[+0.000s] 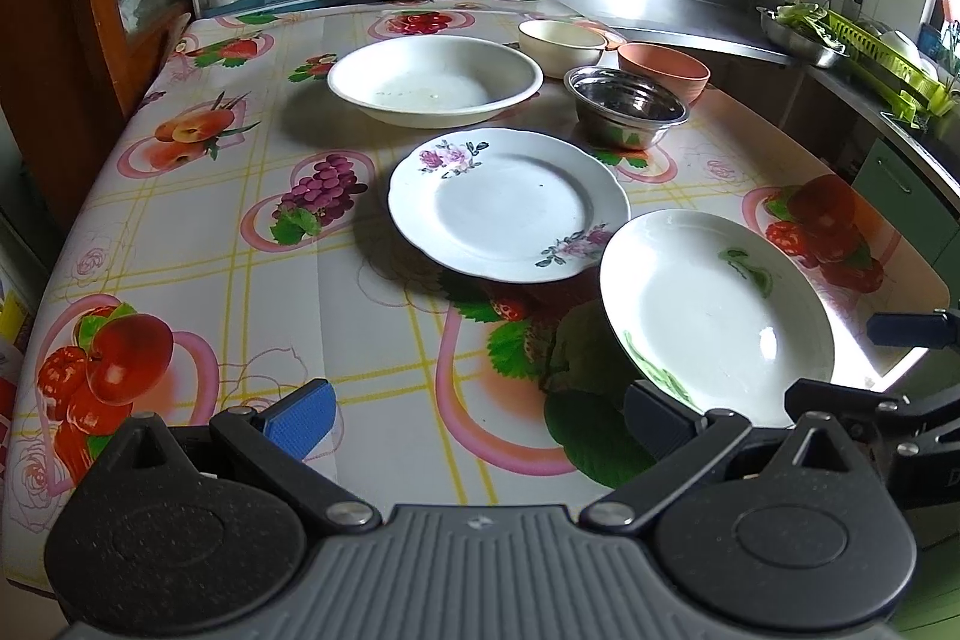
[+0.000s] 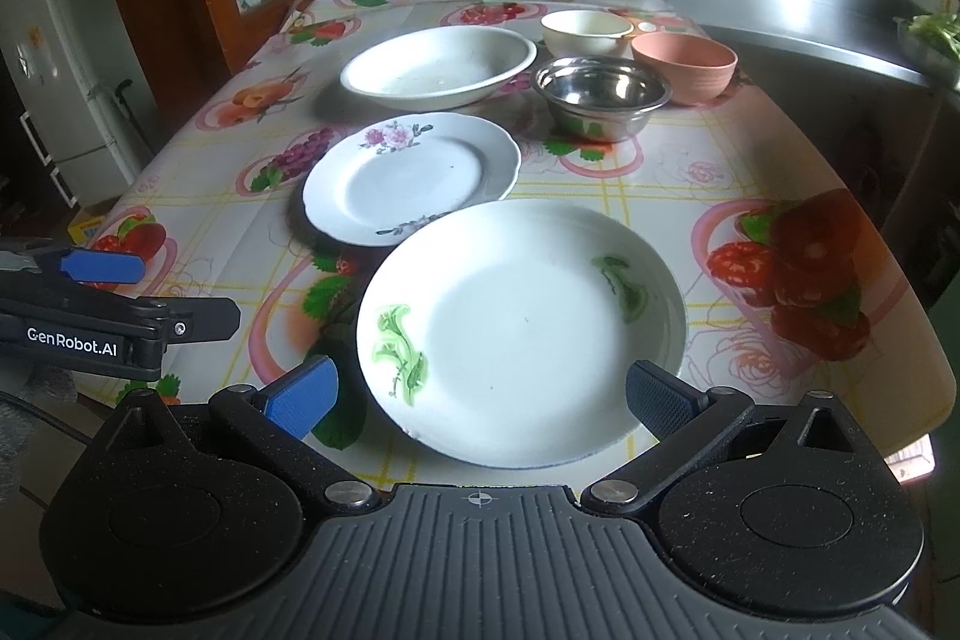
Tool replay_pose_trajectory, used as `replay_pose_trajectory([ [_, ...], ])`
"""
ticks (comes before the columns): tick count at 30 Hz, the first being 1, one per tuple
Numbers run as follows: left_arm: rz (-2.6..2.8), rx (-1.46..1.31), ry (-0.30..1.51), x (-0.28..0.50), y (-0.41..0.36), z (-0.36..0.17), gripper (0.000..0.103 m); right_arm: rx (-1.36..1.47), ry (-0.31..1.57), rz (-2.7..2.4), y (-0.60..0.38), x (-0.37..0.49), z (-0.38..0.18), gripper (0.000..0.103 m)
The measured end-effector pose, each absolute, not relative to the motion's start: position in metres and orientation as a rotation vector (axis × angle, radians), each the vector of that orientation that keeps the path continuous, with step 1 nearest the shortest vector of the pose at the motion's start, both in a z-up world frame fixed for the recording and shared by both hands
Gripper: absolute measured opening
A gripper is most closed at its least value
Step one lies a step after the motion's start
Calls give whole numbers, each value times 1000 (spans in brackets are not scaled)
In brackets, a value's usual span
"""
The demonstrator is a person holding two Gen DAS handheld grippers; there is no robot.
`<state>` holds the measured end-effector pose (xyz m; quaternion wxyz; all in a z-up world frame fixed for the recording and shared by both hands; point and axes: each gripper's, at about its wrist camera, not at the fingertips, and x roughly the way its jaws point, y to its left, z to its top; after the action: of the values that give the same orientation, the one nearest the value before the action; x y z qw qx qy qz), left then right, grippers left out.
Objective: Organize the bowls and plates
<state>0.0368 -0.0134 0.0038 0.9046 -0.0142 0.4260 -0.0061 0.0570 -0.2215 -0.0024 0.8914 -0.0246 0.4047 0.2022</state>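
Both tools released, nothing gripped. Green-leaf plate point(image 2: 522, 334) on tabletop point(image 2: 690, 196) at 12 o'clock of right tool point(image 2: 480, 400), at 2 o'clock of left tool point(image 1: 480, 418).

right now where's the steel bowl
The steel bowl sits toward the table's far right, just in front of the pink bowl and right of the big white dish.

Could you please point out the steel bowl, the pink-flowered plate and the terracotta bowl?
steel bowl point(image 2: 600, 85): right wrist view, inner base.
pink-flowered plate point(image 2: 411, 181): right wrist view, centre well.
terracotta bowl point(image 1: 663, 61): left wrist view, inner wall.
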Motion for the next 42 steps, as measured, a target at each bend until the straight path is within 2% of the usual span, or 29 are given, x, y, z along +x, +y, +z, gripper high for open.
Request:
replay_pose_trajectory([
  [17,-6,-25,887,48,-7,3,103,-59,832,446,-216,73,1,103],
  [30,10,-45,863,98,22,14,102,-106,829,497,-185,146,12,100],
  [42,93,-80,824,201,83,25,89,-129,814,498,-140,271,23,93],
])
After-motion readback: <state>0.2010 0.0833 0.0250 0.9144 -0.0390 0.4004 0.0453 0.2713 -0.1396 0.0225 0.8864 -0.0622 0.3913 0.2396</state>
